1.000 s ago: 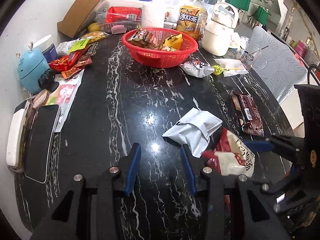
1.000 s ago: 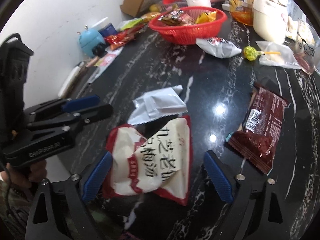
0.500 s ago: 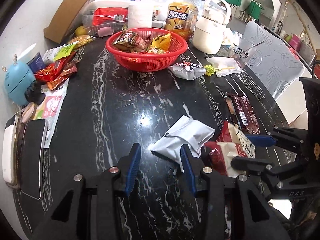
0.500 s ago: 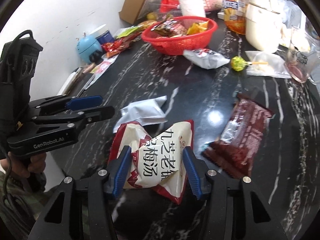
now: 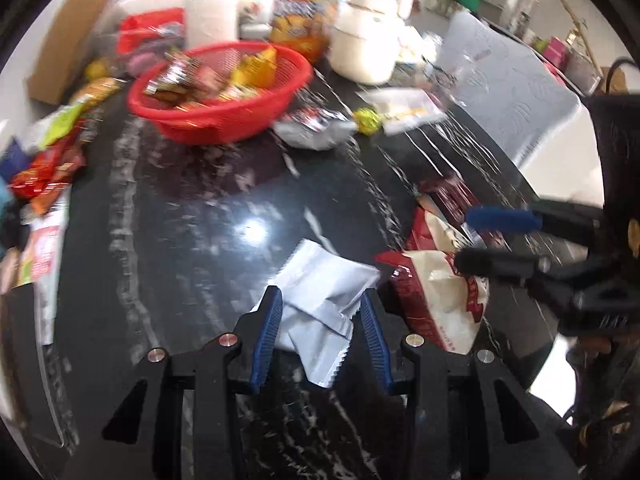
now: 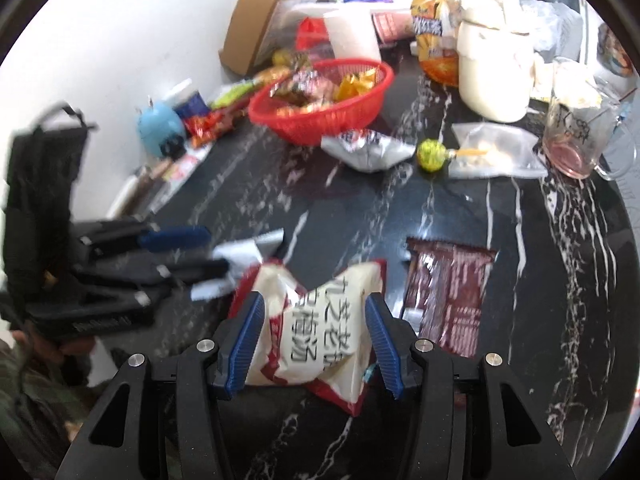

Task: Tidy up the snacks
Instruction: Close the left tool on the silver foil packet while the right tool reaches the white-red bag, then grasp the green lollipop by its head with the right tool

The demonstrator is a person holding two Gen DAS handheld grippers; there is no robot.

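Observation:
My left gripper [image 5: 320, 308] has its blue pads on either side of a white foil packet [image 5: 320, 300] on the black marble table; whether they press it is unclear. My right gripper [image 6: 312, 320] is shut on a red-and-white plum snack bag [image 6: 316, 320], also seen in the left wrist view [image 5: 436, 288]. A red basket [image 5: 224, 92] holding several snacks stands at the far side, also in the right wrist view [image 6: 320, 96]. A dark brown packet [image 6: 448, 292] lies right of the plum bag. A silver packet [image 6: 364, 148] and a yellow lollipop [image 6: 430, 154] lie near the basket.
A cream kettle [image 6: 496, 52], an orange drink bottle [image 6: 434, 20], a glass mug [image 6: 580, 136] and a clear bag [image 6: 492, 152] stand at the back right. A cardboard box [image 6: 256, 20], a blue gadget [image 6: 160, 128] and loose wrappers [image 5: 48, 164] line the left wall.
My left gripper has moved forward so the white packet now lies between its pads. My right gripper has stayed closed on the plum bag and lifted and turned with it.

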